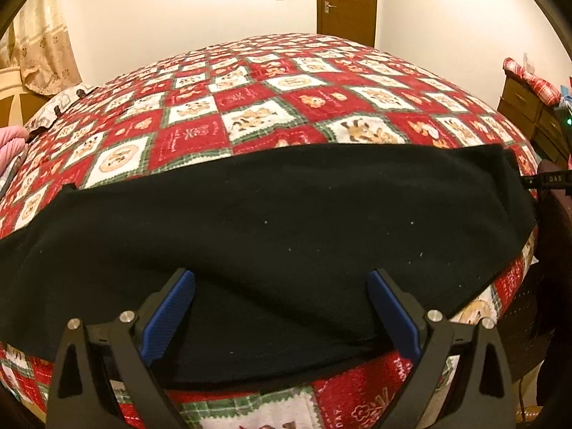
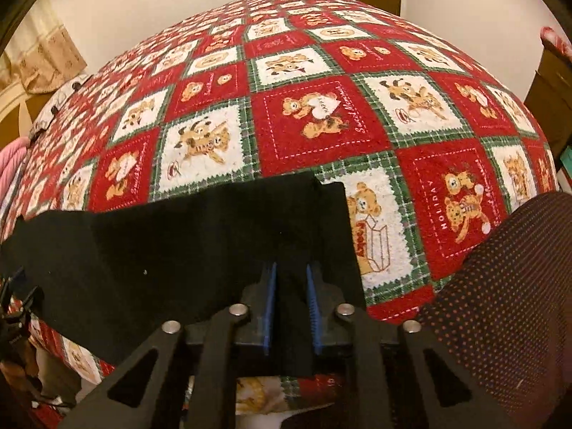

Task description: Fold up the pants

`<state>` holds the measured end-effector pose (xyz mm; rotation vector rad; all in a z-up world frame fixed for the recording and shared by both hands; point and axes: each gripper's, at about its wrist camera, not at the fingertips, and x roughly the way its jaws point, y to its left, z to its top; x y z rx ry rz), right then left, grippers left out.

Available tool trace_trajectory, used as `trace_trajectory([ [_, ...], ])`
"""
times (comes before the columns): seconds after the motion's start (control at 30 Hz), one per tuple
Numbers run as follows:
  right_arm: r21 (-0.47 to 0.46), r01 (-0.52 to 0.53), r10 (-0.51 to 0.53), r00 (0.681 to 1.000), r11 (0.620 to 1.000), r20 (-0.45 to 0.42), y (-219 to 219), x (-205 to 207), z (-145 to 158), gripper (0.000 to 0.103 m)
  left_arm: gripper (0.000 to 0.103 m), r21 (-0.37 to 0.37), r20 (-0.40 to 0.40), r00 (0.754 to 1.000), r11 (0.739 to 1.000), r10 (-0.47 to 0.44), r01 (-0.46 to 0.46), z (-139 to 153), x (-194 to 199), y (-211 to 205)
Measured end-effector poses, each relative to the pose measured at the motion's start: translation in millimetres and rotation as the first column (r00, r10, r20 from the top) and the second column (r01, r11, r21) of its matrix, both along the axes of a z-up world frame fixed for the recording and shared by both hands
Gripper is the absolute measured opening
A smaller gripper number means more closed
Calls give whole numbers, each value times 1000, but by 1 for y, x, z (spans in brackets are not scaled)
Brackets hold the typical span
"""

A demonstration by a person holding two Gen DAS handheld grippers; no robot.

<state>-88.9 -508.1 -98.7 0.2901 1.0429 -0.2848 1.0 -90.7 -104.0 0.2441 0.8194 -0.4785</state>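
Black pants (image 1: 271,236) lie spread across the near edge of a bed with a red, white and green bear-print quilt (image 1: 257,107). My left gripper (image 1: 280,279) is open, its blue pads wide apart just above the near part of the pants, holding nothing. My right gripper (image 2: 291,271) is shut on the right end of the pants (image 2: 178,250), with black cloth pinched between its blue pads. The pants stretch from there to the left over the quilt (image 2: 321,114). The right gripper shows at the right edge of the left wrist view (image 1: 550,178).
A wooden door (image 1: 346,0) stands behind the bed. A wooden dresser (image 1: 529,107) with red plaid cloth is at the right. A curtain (image 1: 43,53) and pink cloth (image 1: 14,139) are at the left. A dark dotted sleeve (image 2: 500,286) is at the lower right.
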Motion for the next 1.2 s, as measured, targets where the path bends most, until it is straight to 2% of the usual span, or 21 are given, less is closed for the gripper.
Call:
trace_trajectory([
  [0.07,-36,-8,7,1000,999,-10,4,-3,5,8,100,1,-1,1000,1000,-4,4,1,-1,0],
  [0.13,-67,6,-7,1000,998,-14,3,-7,10,7,100,-7,-5,1000,1000,-3,3,2,-1,1],
  [0.23,-45,60,-61,998,997,-10,-9,-15,13,8,100,-21,-14,1000,1000,0,-1,4,0,3],
  [0.33,30,73,-74,997,997,25,-17,-22,17,13,100,-20,-13,1000,1000,-1,1,4,0,2],
  [0.43,33,82,-83,996,996,45,-20,-22,24,48,100,-20,-17,1000,1000,1,-1,4,1,2],
  [0.47,42,82,-85,994,996,67,-22,-23,27,64,100,-22,-17,1000,1000,0,0,5,0,2],
  [0.5,50,85,-89,992,995,90,-24,-23,31,68,100,-22,-14,1000,1000,-1,1,5,1,3],
  [0.6,57,114,-119,989,992,93,-32,-17,36,68,100,-25,-13,1000,1000,2,-3,5,1,3],
  [0.67,72,128,-132,990,989,53,-38,-8,29,68,100,-28,-16,1000,1000,4,-5,5,2,4],
  [0.73,86,99,-101,995,991,18,-38,3,19,68,100,-16,-15,1000,1000,1,-1,3,1,2],
  [0.83,12,80,-79,994,997,-74,-29,20,3,68,100,20,2,1000,999,-25,25,-2,-5,-4],
  [0.87,1,58,-58,996,998,-72,-25,24,3,59,101,35,13,999,999,-32,31,-3,-7,-6],
  [0.9,3,20,-19,997,1000,-78,-19,29,4,43,102,42,23,999,998,-38,37,-4,-9,-7],
  [0.93,-6,-11,10,996,1000,-91,-14,32,7,36,102,42,24,999,998,-38,37,-4,-10,-7],
  [0.97,-26,-47,44,993,999,-112,-8,36,11,20,102,38,20,999,999,-36,35,-3,-9,-7],
  [1.0,-69,-84,74,988,994,-135,-1,39,17,15,102,35,16,999,999,-34,34,-3,-8,-6],
  [1.07,-158,-134,115,986,978,-124,9,39,35,15,102,35,12,999,999,-33,33,-2,-8,-6],
  [1.17,-233,-122,105,991,965,-83,11,35,60,15,102,37,14,999,999,-34,33,-2,-7,-6],
  [1.2,-336,-98,70,993,937,-94,8,36,63,15,102,37,14,999,999,-33,33,-2,-8,-6],
])
